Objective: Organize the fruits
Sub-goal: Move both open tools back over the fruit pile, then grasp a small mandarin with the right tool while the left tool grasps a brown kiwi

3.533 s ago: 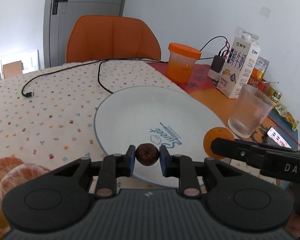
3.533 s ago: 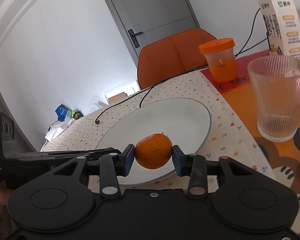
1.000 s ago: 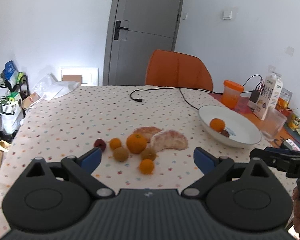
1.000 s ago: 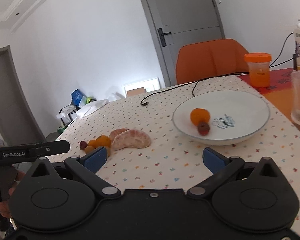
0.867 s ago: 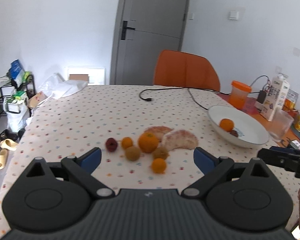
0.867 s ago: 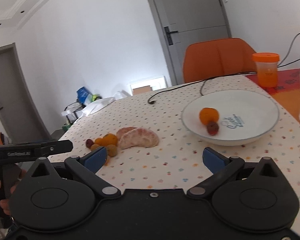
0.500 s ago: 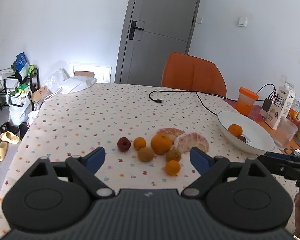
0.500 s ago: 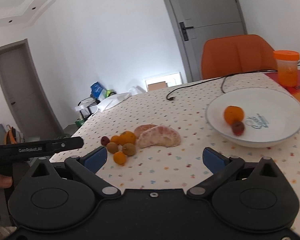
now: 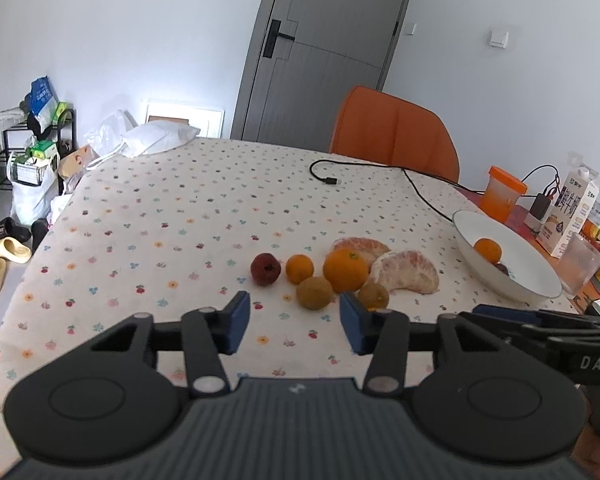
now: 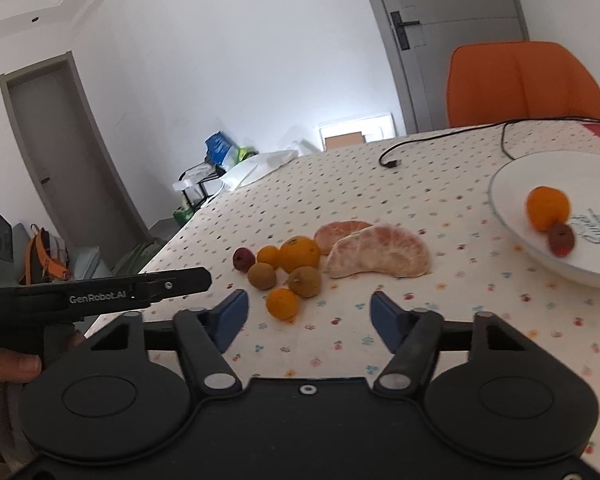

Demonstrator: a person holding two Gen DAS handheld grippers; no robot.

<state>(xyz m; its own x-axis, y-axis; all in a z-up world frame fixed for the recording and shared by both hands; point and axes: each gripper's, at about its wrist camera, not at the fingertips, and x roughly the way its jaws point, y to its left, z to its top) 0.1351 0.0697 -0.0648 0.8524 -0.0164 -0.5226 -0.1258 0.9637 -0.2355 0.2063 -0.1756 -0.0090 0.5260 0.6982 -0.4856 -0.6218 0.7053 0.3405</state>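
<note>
Closing in on the loose fruit pile beside the white plate (image 9: pixel 540 286): best to single out one edge piece per gripper and straddle it squarely. Left gripper (image 9: pixel 295 322) half-narrowed, jaws closing on nothing, brown fruit (image 9: pixel 314 293) just ahead, on the side away from the plate. Right gripper (image 10: pixel 309 318) mid-width, closing empty, small orange (image 10: pixel 283 303) just ahead, well short of the plate.

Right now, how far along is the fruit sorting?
Done: an orange and a small dark red fruit sit in the plate. In hand: nothing; the left gripper and right gripper are closing on air. Left: the pile on the tablecloth, including two peeled citrus pieces.
</note>
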